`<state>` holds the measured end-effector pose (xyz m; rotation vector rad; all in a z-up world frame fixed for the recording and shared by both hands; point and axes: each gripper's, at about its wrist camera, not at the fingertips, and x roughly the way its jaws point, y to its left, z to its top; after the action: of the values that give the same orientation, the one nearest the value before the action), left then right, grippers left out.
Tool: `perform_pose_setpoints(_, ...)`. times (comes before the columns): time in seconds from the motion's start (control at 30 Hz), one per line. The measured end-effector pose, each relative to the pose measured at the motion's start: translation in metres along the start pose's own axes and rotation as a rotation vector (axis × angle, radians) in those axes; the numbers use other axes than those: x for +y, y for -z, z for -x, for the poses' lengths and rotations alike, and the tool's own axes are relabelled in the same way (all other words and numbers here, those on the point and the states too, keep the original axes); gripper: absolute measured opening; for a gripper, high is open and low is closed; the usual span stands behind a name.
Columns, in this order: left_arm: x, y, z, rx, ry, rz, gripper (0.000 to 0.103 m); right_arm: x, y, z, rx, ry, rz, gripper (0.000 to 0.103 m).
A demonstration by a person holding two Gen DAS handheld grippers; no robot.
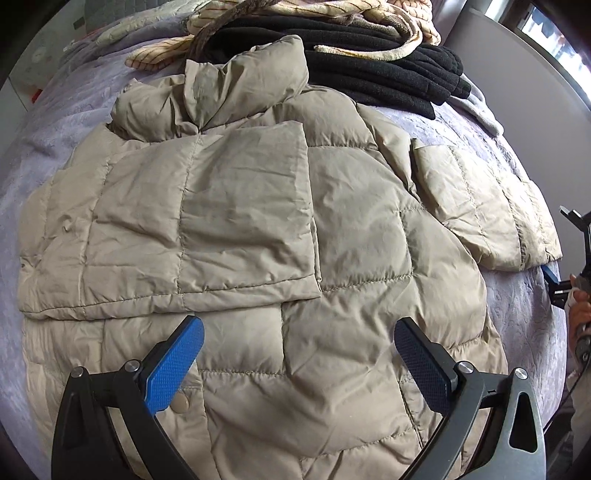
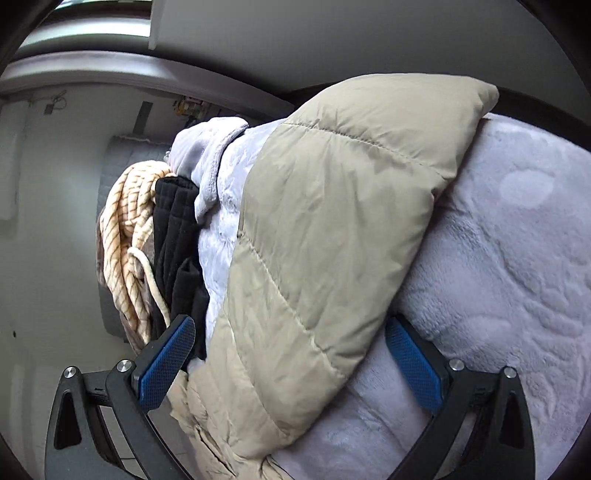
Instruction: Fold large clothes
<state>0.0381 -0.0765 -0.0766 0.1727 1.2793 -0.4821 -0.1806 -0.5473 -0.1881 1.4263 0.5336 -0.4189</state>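
On the bed [image 1: 524, 317] lies the puffy beige jacket [image 1: 258, 206], light, soft, slippery. Left tool [image 1: 299, 343] hovers wide above it; right tool [image 2: 290, 347], wide, straddles the unfolded sleeve [image 2: 332, 221], best pinched near the cuff.

Beyond my claws a lavender plush blanket [image 1: 51, 122] covers the bed. Toward its far edge lies a folded black fleece garment [image 1: 384, 70], touching a cream cloth with thin orange stripes [image 1: 280, 11] heaped on top of it. A pale grey garment [image 2: 207, 147] sits bunched just beside the black one.
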Motion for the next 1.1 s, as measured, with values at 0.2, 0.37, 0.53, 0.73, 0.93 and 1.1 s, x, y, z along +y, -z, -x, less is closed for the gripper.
perform_pose_setpoints(0.2,0.002,-0.001,0.004,-0.015,-0.015,-0.004,0.103,-0.01,-0.008,-0.017,0.024,-0.07,-0.132,0.042)
perform_pose_setpoints(0.37,0.009,0.0,0.009,-0.029,-0.022,0.007,0.103,0.0,0.0,-0.019,0.027,-0.101,-0.119,0.008)
perform_pose_setpoints(0.53,0.023,0.001,0.017,-0.056,-0.039,0.02,0.103,0.05,0.017,-0.014,0.045,-0.131,0.048,0.007)
perform_pose_setpoints(0.73,0.052,0.005,0.023,-0.082,-0.054,0.057,0.103,0.138,0.08,-0.019,0.083,-0.156,0.347,0.007)
perform_pose_setpoints(0.93,0.096,0.01,0.034,-0.137,-0.091,0.085,0.103,0.231,0.207,-0.057,0.097,-0.077,0.851,0.007)
perform_pose_setpoints(1.1,0.146,0.01,0.042,-0.16,-0.123,0.131,0.103,0.251,0.327,-0.119,0.165,0.07,1.229,0.007)
